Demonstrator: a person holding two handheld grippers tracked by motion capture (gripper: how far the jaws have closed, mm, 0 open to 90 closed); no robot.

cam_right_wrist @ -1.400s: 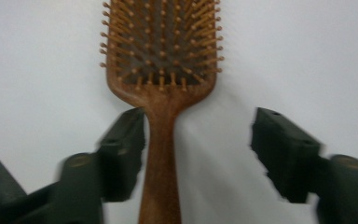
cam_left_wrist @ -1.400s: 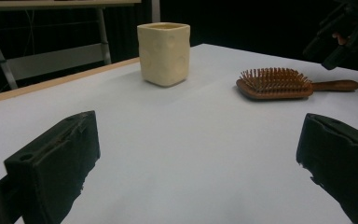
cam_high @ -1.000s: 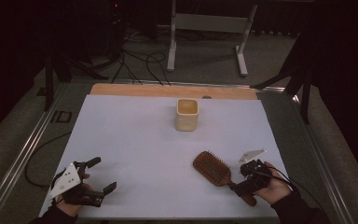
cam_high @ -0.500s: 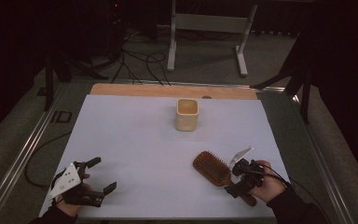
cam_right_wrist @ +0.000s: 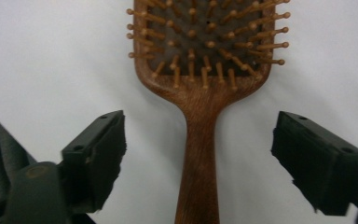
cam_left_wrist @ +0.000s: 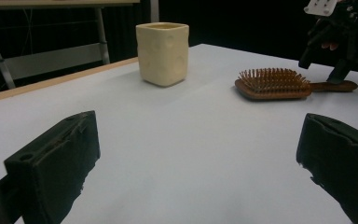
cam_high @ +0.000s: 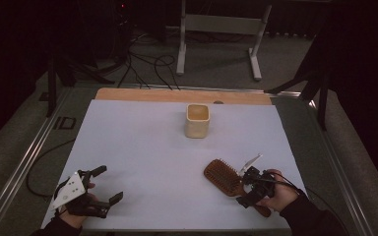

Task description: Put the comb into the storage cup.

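Note:
A brown wooden hairbrush (cam_high: 225,177) lies bristles up on the white table top (cam_high: 142,147) at the near right. Over its handle hangs my right gripper (cam_high: 246,191), open. In the right gripper view the handle (cam_right_wrist: 199,154) runs up between the two wide-apart jaws, which do not touch it, and the bristled head (cam_right_wrist: 205,37) fills the top. At the near left my left gripper (cam_high: 107,185) rests open with nothing between its jaws. From the left gripper view the hairbrush (cam_left_wrist: 272,85) sits far right.
A cream square cup (cam_high: 197,120) stands upright at the back centre of the table; it shows in the left gripper view as the cup (cam_left_wrist: 162,53) beyond the jaws. A wooden strip (cam_high: 177,96) runs along the far edge. Metal rails flank the table.
My right gripper has moved left and down over the hairbrush handle, its jaws now straddling it. The left gripper has stayed put.

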